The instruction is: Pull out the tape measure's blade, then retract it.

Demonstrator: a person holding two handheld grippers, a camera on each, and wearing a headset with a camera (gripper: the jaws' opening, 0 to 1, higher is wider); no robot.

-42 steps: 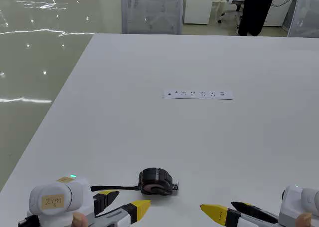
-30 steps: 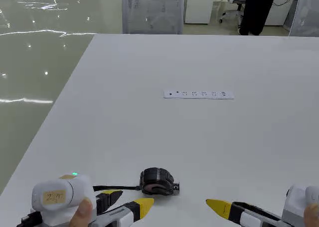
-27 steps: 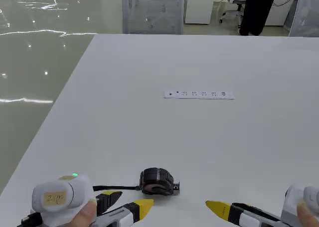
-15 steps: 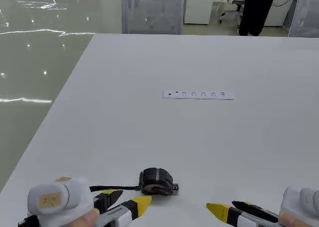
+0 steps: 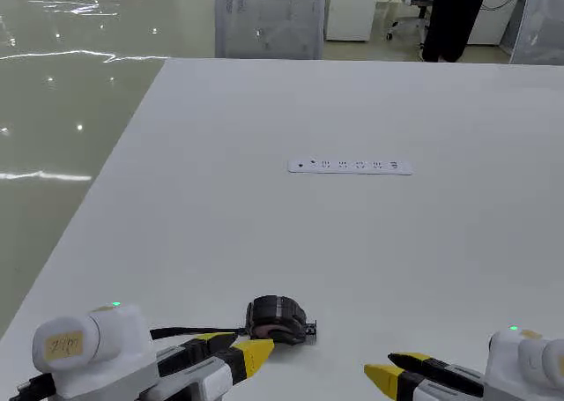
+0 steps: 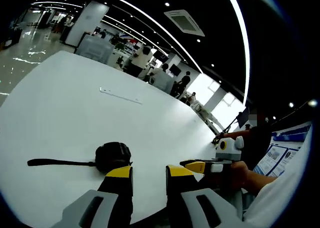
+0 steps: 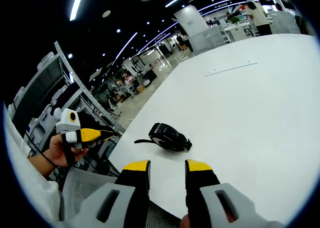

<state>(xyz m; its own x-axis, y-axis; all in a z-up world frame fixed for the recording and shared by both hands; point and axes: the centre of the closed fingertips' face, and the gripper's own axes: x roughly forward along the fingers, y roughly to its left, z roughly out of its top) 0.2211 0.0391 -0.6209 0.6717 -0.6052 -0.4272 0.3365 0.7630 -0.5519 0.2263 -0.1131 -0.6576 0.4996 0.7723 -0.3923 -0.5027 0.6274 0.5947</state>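
Change: over the last half second, the left gripper (image 5: pixel 242 343) has edged its tips a little nearer the tape measure (image 5: pixel 278 320), which lies where it lay; the right gripper (image 5: pixel 389 368) has barely shifted.
Left gripper: jaws parted by a moderate gap with nothing between them. In the left gripper view (image 6: pixel 150 171) one yellow tip sits just at the case's near side; contact cannot be told.
Right gripper: jaws likewise parted and empty (image 7: pixel 168 166), low over the table (image 5: pixel 264 233), apart from the tape measure and to its right.
Tape measure: black case (image 7: pixel 169 136) resting on the table's near edge between the two grippers, blade fully in, with the end hook at its right side.
Strap: black (image 5: pixel 189 332), lying flat, stretched leftward from the case.
Power strip: white (image 5: pixel 350 166), flat at mid-table, well apart from everything.
Far edge: a person in dark clothes (image 5: pixel 451 13) stands beyond the table.
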